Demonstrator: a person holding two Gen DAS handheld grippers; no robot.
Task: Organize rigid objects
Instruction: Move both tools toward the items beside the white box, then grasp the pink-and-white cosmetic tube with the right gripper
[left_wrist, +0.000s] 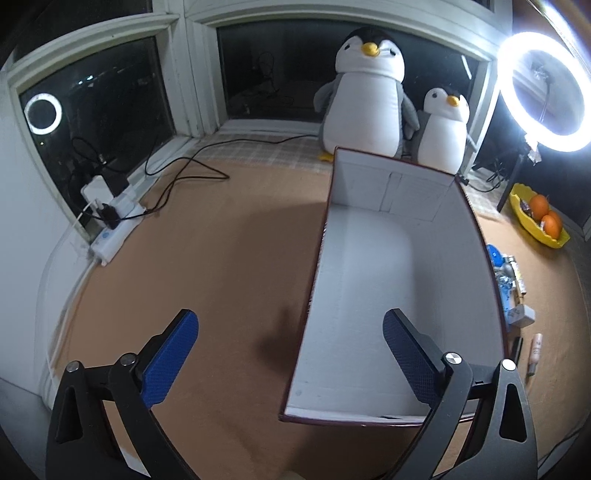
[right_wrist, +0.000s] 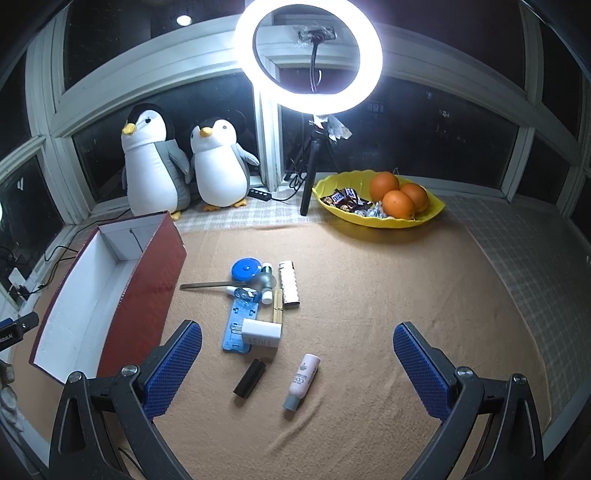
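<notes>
Between the wide-open right hand-held gripper (right_wrist: 297, 363) pads: black tube (right_wrist: 250, 377) and pink bottle (right_wrist: 302, 380). Take one only, square across its width. Left hand-held gripper (left_wrist: 290, 356), open and empty, straddles the box (left_wrist: 310, 295) wall.

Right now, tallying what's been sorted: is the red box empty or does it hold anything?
Empty. The red box shows only its bare white floor, and the small items lie outside it on the mat.

the open box (right_wrist: 110, 280) lies on the mat (right_wrist: 369, 314) at nine o'clock of the small items. among them the charger (right_wrist: 263, 332) rests on a flat card (right_wrist: 240, 321); the dark tube (right_wrist: 250, 377) and bottle (right_wrist: 303, 380) lie at six o'clock. the fruit dish (right_wrist: 376, 218) sits at one o'clock, two penguins (right_wrist: 184, 170) at eleven.
</notes>
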